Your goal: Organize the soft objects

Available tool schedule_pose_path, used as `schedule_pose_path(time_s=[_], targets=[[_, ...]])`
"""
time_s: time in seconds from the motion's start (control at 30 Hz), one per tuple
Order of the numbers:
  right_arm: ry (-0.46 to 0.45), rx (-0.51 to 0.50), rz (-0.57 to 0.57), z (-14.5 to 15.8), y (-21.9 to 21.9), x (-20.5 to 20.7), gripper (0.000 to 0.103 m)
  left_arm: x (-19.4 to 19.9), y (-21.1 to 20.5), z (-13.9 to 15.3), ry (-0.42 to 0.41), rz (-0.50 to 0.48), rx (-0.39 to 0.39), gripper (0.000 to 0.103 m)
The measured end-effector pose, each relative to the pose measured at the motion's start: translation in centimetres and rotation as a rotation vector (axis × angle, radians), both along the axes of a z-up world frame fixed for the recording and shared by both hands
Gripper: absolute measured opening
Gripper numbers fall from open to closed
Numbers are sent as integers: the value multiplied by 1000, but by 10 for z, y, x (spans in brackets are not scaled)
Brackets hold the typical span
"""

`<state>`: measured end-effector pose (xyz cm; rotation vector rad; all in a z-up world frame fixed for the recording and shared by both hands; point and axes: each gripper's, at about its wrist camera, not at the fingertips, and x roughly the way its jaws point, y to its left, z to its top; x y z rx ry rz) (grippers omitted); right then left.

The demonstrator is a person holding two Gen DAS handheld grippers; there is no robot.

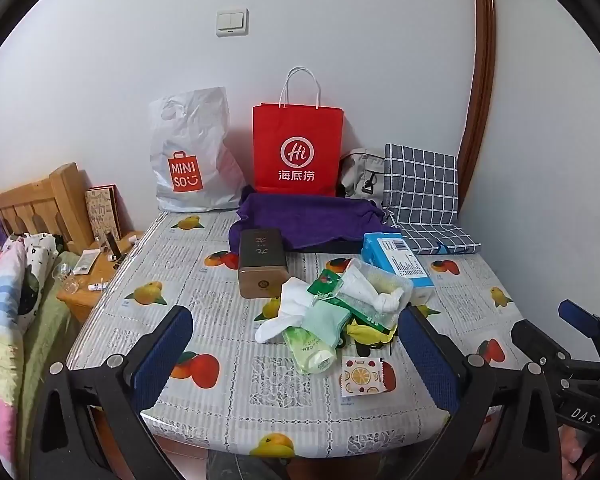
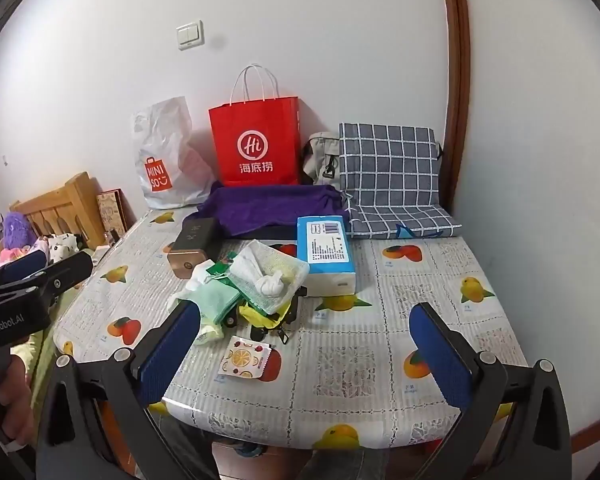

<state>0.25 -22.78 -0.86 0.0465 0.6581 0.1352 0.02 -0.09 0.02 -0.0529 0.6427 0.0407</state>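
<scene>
From the left wrist view, the left gripper (image 1: 296,354) hangs over the near edge of the table (image 1: 236,400) with its fingers spread wide and nothing between them. The pile of soft things (image 1: 332,308), white socks, a pale green cloth and crinkly bags, lies just ahead and slightly right of centre, between the fingertips' line and the brown box (image 1: 260,264). A fruit-print sachet (image 1: 360,376) sits nearer, a tissue pack (image 1: 396,260) to the far right, and a purple cloth (image 1: 308,216) behind

From the right wrist view, the right gripper (image 2: 306,350) is also wide open and empty. The pile (image 2: 244,288) lies ahead and to its left, beside the left finger (image 2: 172,352). The left hand looks nearer; the red bag (image 2: 256,144) and white bag (image 2: 164,160) stand at the far wall
</scene>
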Motion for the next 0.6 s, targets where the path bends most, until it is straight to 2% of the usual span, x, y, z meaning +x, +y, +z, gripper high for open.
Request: schedule_pose_path(time_s=[0.6], targets=[[-9,1,3,8,1,-8,103,-3,1,-1,-3,-2,-11,103]])
